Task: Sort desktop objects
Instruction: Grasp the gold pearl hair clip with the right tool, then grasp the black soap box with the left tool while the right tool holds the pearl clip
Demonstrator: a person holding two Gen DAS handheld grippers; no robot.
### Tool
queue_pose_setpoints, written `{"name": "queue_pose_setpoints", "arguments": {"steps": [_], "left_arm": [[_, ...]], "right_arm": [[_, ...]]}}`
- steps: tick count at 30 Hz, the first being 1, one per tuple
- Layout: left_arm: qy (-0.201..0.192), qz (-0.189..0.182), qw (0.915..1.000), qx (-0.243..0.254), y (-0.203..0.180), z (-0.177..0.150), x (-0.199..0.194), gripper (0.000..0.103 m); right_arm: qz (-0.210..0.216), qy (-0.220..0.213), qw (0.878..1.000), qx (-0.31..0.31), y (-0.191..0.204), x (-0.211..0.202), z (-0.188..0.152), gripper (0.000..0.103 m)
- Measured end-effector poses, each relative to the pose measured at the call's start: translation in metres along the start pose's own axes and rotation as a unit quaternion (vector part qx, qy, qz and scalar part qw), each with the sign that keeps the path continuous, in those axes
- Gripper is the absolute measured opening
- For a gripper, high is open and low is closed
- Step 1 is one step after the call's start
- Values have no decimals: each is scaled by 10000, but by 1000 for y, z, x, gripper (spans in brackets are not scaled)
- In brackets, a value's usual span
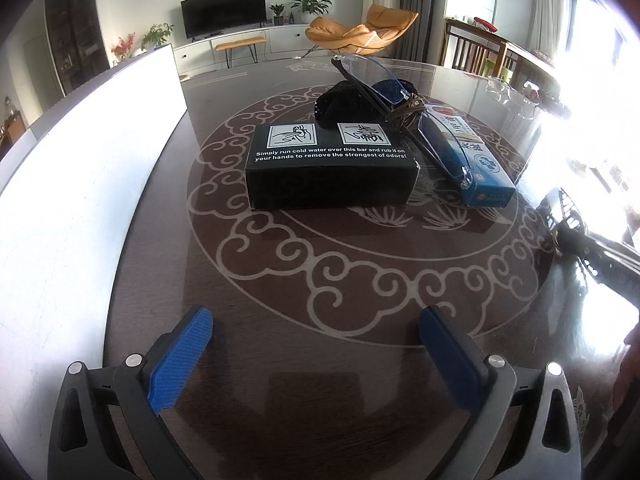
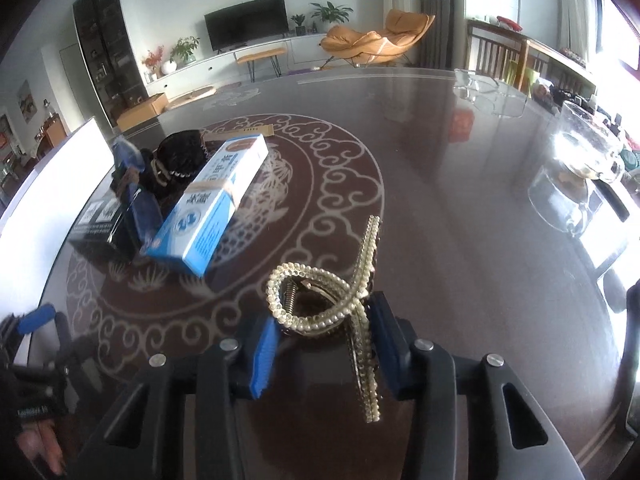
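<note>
**Pearl clip in the right gripper, the pile waiting**

We have the pearl hair clip (image 2: 332,300) pinched between the blue pads of our right gripper (image 2: 324,340), which is closed on it and carries it just above the table (image 2: 460,208). We judge the hold sits low on the clip's body so the long beaded prongs stick out free and nothing presses on the spring.

Our left gripper (image 1: 316,344) hovers low over the table with its jaws spread wide and nothing between them, aimed at the pile, probably ready for the next pick.

The pile lies at the middle of the table's cloud pattern. We count one black box (image 1: 332,168) lying flat, one blue box (image 2: 212,204) leaning with one end raised, one pair of clear glasses (image 1: 384,88) propped across the heap, and one dark beaded item (image 1: 340,100) behind; beside the glasses there is a small brown coiled thing we cannot name. These touch or overlap, so they need lifting one at a time.

A white board (image 1: 80,184) stands along the left side. We cannot tell whether it marks the sorting spot.
</note>
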State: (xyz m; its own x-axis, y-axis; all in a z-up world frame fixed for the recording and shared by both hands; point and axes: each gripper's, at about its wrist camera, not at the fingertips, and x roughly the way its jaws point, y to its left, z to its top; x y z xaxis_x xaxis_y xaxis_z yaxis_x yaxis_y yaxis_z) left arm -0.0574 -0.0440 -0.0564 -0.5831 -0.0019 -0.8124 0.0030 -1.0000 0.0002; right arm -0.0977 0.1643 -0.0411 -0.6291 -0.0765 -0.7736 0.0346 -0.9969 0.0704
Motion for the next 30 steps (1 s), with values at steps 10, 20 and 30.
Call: {"name": "queue_pose_setpoints", "arguments": {"steps": [10, 20, 30], "left_arm": [[339, -248, 9988, 249, 6, 11, 5, 103], [361, -316, 9885, 1434, 1, 91, 17, 103], [599, -968, 9497, 2918, -29, 109, 47, 103]], "right_arm": [[40, -12, 10000, -12, 1, -10, -7, 52], [-140, 68, 9994, -323, 13, -7, -12, 62], [-164, 76, 9992, -355, 14, -8, -13, 62]]}}
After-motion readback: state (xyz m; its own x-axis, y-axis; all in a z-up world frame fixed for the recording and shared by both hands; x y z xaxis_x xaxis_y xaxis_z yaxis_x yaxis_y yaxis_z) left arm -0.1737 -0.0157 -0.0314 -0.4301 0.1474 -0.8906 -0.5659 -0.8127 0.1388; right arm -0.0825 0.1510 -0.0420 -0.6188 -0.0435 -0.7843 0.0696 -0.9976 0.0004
